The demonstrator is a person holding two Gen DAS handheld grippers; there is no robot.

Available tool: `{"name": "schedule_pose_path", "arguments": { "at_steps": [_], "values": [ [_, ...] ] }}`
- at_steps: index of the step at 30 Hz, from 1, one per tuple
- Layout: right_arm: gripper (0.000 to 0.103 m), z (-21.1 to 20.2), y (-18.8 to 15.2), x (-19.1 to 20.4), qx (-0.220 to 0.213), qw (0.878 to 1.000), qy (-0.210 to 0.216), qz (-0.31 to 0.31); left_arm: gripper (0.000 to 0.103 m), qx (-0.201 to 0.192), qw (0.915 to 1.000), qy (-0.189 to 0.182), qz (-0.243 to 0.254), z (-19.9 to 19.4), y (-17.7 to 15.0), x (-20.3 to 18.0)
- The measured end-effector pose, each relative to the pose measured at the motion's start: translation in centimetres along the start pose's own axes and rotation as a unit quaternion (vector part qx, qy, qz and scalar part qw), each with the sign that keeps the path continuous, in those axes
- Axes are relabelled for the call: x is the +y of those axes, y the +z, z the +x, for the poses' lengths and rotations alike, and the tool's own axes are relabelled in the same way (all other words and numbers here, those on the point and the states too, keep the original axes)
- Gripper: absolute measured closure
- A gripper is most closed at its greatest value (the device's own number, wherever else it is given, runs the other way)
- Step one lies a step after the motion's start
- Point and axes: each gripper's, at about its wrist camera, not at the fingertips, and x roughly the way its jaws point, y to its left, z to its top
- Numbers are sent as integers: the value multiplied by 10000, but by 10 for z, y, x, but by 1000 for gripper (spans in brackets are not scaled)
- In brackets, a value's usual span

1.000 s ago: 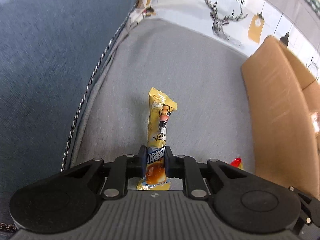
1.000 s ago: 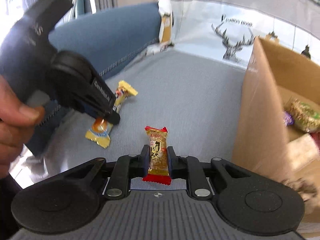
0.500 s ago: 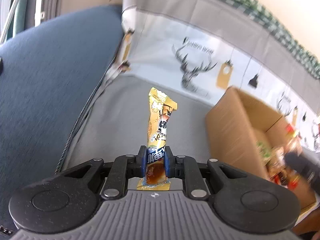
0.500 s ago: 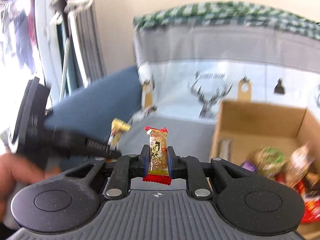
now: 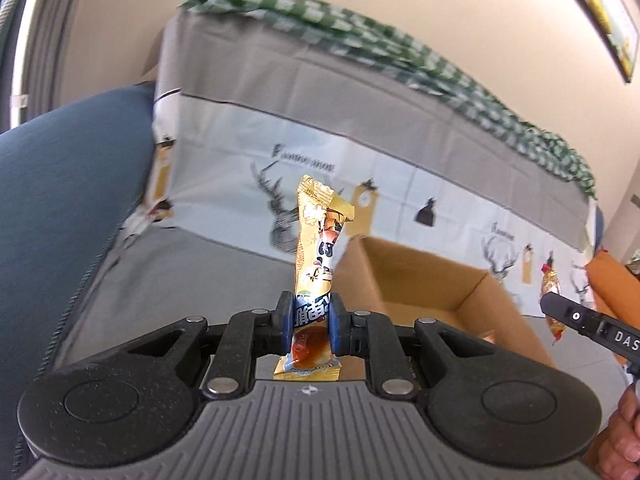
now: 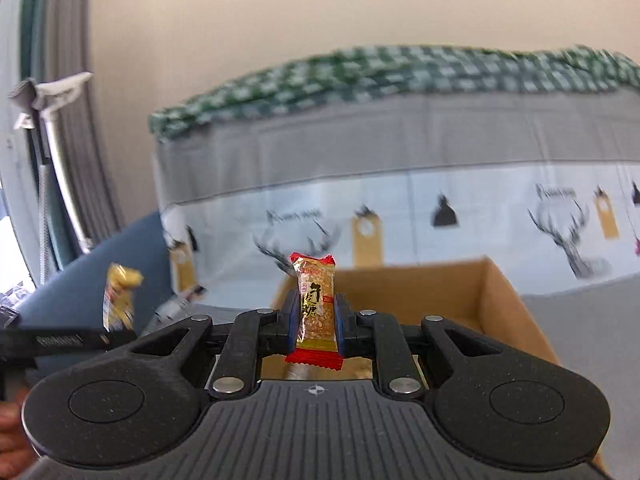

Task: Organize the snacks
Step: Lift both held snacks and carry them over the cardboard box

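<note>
My left gripper [image 5: 310, 320] is shut on a long yellow snack bar [image 5: 318, 248] that stands upright between its blue pads, held near its lower end. An open cardboard box [image 5: 452, 280] sits just beyond and to the right of it. My right gripper [image 6: 318, 326] is shut on a small red-and-gold candy bar [image 6: 316, 308], raised in front of the cardboard box [image 6: 504, 300]. The left gripper [image 6: 60, 340] with the yellow snack bar [image 6: 118, 296] shows at the left of the right wrist view. In the left wrist view the right gripper [image 5: 592, 326] shows at the right edge.
The box rests on a grey sofa seat [image 5: 192, 276]. A deer-print cover [image 5: 400, 184] drapes the backrest, with a green checked cloth [image 5: 360, 28] on top. A blue cushion [image 5: 60, 200] stands at the left. A hand [image 5: 624, 436] is at the lower right.
Both grippers have risen from the sofa seat and tilted up, each keeping its snack. The box's open top and the backrest have come into view ahead of both.
</note>
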Motion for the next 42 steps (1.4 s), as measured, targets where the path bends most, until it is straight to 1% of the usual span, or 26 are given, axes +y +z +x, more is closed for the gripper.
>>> {"name": "schedule_pose_path", "arguments": {
  "at_steps": [3,9,13,22,29,42],
  "values": [
    [85,-4,0,-12,-107,9998,-130,-65,85,-53,9999,-128,17,6,1,-14],
    [85,-7,-5,-38,-104,9993,-349,-40,85,-92,9989,-462,7,18,-1,-44],
    [85,-13,-7,-53,-110,9988,-479,-50,85,-150,9972,-728,123,25,-3,-65],
    [85,-16,-10,-71,-103,9977,-659,-104,85,-151,9925,-1177,294,41,-13,-108],
    [85,-16,-11,-71,-134,9975,-682,-139,85,-165,9892,-1397,404,44,-19,-124],
    [85,-16,-11,-69,-176,9972,-701,-209,85,-161,9816,-1795,636,41,-24,-133]
  ]
}}
